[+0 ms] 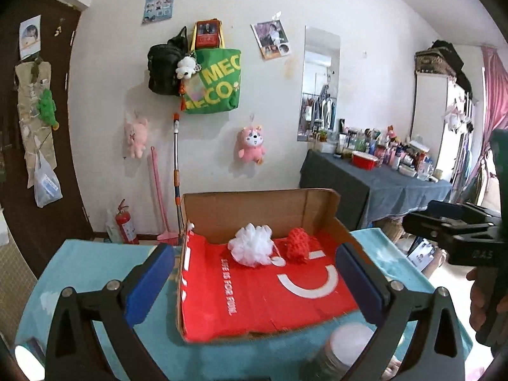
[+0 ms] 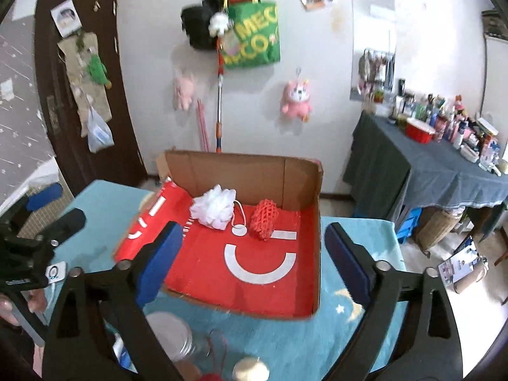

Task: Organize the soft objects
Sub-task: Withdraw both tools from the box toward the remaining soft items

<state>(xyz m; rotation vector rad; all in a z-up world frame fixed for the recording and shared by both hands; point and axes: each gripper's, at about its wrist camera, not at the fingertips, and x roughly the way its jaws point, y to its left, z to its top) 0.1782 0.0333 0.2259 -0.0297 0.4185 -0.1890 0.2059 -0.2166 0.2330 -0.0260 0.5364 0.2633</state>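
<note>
An open cardboard box (image 1: 260,204) (image 2: 241,171) with a red printed floor lies on the teal-covered table (image 1: 95,270) (image 2: 349,333). Near its back wall sit a white mesh bath puff (image 1: 250,244) (image 2: 212,206) and, just to its right, a red mesh sponge (image 1: 298,243) (image 2: 263,219). My left gripper (image 1: 254,250) hangs in front of the box, jaws wide apart, nothing between its blue pads (image 1: 149,282). My right gripper (image 2: 253,228) is likewise open and empty, held back from the box. Each gripper shows at the edge of the other's view.
A white-lidded jar (image 1: 349,343) (image 2: 166,330), a red cord and a cream round object (image 2: 250,368) lie on the table's near side. A dark-clothed side table (image 1: 374,184) (image 2: 428,165) crowded with bottles stands to the right. Mops and a fire extinguisher (image 1: 125,222) stand by the wall.
</note>
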